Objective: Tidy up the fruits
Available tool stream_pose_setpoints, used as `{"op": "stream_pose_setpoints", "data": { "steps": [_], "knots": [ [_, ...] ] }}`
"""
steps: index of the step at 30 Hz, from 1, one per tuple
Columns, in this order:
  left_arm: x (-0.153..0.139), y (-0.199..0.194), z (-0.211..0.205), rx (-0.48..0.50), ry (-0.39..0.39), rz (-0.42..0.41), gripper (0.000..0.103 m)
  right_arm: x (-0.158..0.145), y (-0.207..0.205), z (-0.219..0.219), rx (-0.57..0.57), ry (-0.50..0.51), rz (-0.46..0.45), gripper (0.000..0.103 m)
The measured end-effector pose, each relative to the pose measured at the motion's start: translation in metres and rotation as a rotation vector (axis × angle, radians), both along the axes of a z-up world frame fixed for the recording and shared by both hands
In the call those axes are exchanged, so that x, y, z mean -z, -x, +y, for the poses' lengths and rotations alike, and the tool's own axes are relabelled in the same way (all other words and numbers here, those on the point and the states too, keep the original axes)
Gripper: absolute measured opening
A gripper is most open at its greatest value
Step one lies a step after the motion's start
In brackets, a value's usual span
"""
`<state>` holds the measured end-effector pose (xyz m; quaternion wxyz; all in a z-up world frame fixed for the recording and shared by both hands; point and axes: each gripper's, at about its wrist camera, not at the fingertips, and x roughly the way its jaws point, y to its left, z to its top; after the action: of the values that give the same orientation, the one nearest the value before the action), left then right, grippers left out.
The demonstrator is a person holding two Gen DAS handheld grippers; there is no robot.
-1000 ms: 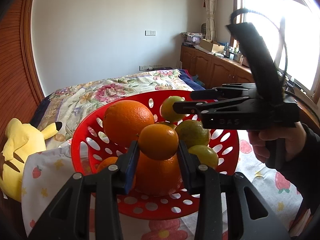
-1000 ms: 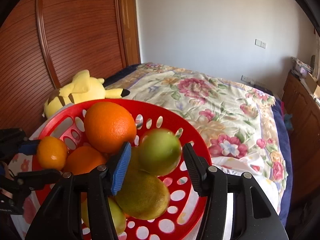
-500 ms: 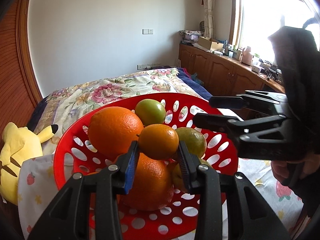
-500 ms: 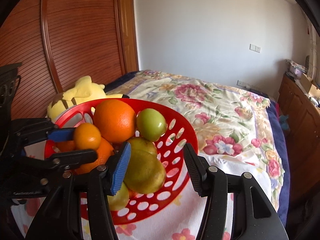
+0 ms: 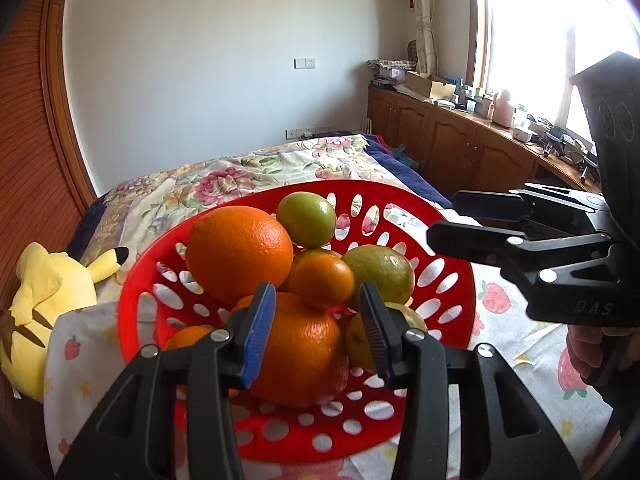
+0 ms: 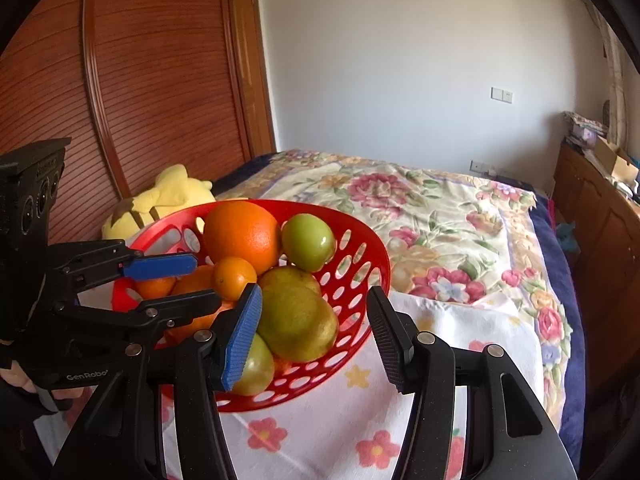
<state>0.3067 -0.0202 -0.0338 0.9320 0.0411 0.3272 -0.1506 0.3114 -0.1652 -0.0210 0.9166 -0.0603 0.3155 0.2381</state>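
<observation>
A red perforated basket [image 5: 452, 276] [image 6: 372, 256] on a bed holds a pile of fruit: a large orange [image 5: 240, 252] [image 6: 240, 232], a small mandarin [image 5: 320, 276] [image 6: 234, 276], a green round fruit [image 5: 306, 218] [image 6: 308, 242], yellow-green citrus [image 5: 380, 274] [image 6: 296, 316] and another orange [image 5: 300, 352]. My left gripper [image 5: 316, 332] [image 6: 200, 284] is open, just in front of the mandarin, holding nothing. My right gripper [image 6: 316, 336] [image 5: 456, 220] is open and empty at the basket's right side.
The basket stands on a white cloth with strawberry and flower prints [image 5: 516, 344] [image 6: 460, 344] over a floral bedspread [image 6: 440, 220]. A yellow plush toy [image 5: 44, 304] [image 6: 168, 196] lies left of it. Wooden cabinets [image 5: 460, 148] line the right wall, a wooden wardrobe [image 6: 140, 80] the left.
My left gripper let go of the mandarin, which now rests on the pile, and pulled back. My right gripper, having released the green fruit, drew further back to the right.
</observation>
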Motion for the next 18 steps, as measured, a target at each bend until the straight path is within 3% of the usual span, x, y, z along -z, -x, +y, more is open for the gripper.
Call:
{"op": "stream_pose_setpoints", "data": {
  "steps": [10,16,18],
  "knots": [
    [-0.018,0.047,0.018,-0.039,0.000,-0.042,0.048,-0.012,0.051,0.001,0.038,-0.060,-0.029,0.056],
    [-0.031,0.078,0.027,-0.066,-0.015,-0.086,0.061,-0.023,0.081,0.008,0.063,-0.073,-0.064,0.057],
    [-0.035,0.087,0.031,-0.078,-0.014,-0.106,0.070,-0.026,0.092,0.009,0.079,-0.063,-0.089,0.060]
  ]
}}
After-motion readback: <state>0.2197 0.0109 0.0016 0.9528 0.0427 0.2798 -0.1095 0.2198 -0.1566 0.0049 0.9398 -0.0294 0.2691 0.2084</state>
